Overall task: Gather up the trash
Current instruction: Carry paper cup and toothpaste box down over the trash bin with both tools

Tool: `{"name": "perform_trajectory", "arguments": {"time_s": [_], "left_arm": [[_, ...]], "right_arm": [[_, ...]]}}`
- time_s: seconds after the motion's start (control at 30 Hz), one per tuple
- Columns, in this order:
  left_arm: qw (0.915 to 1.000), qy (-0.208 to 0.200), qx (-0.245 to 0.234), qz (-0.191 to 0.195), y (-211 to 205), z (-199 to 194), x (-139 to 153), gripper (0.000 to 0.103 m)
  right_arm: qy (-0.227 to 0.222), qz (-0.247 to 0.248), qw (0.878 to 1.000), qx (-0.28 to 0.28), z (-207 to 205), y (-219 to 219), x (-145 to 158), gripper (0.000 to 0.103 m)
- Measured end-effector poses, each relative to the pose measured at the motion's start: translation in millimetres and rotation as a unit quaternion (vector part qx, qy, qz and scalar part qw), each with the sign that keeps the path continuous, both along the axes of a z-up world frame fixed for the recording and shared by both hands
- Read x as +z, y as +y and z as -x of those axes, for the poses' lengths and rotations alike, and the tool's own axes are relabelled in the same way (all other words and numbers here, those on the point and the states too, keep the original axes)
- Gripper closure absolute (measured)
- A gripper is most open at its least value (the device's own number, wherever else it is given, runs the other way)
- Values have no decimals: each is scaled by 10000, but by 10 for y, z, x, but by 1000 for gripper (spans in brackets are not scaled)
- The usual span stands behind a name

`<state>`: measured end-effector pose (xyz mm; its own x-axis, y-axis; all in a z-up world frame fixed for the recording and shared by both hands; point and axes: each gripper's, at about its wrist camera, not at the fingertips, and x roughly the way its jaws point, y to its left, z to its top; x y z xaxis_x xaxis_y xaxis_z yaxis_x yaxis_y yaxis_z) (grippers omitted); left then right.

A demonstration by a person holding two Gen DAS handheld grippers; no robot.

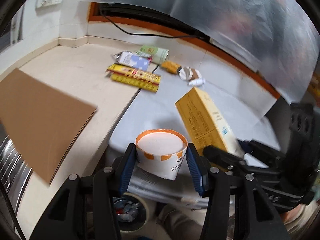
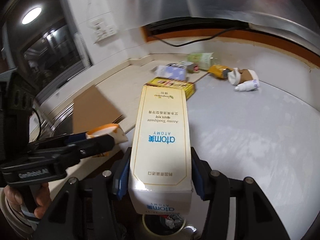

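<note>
Below both claws, a bin (image 1: 130, 212) holds crumpled trash; left claw (image 1: 162, 156) pinches a paper cup (image 1: 160, 154), right claw (image 2: 160, 172) a toothpaste box (image 2: 162, 140).

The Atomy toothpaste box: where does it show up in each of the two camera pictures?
Left wrist view: the Atomy toothpaste box is right of centre, tilted, its lower end clamped by the right gripper.
Right wrist view: it fills the centre foreground, held between the blue pads.
Shared landmark: the flat yellow box lying on the counter beyond it.
</note>
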<state>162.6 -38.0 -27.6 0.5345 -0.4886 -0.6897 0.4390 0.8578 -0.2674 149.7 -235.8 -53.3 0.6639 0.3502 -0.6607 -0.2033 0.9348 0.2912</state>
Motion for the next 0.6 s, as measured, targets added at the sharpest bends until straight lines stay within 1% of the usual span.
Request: {"name": "perform_trajectory", "arguments": {"time_s": [0.07, 0.1, 0.23, 0.3, 0.37, 0.43, 0.6], "left_arm": [[9997, -160, 69, -187, 97, 206, -97, 54], [9995, -173, 97, -232, 135, 277, -154, 54], [9995, -60, 170, -256, 319, 622, -511, 54], [9993, -7, 198, -315, 356, 737, -689, 54], [9988, 105, 216, -420, 379, 827, -874, 54], [9984, 253, 220, -466, 409, 915, -1048, 54], [9960, 694, 179, -540, 448, 998, -1507, 54]], "right_arm": [[-14, 34, 9999, 142, 170, 110, -3, 50], [-24, 52, 9997, 243, 261, 176, -10, 50], [-15, 206, 9977, 638, 525, 412, -80, 50], [-31, 381, 9957, 838, 645, 534, -145, 50], [-4, 739, 9923, 994, 739, 662, -249, 50], [158, 944, 9892, 1107, 785, 746, -381, 50], [621, 1261, 9815, 1297, 789, 897, -752, 50]]}}
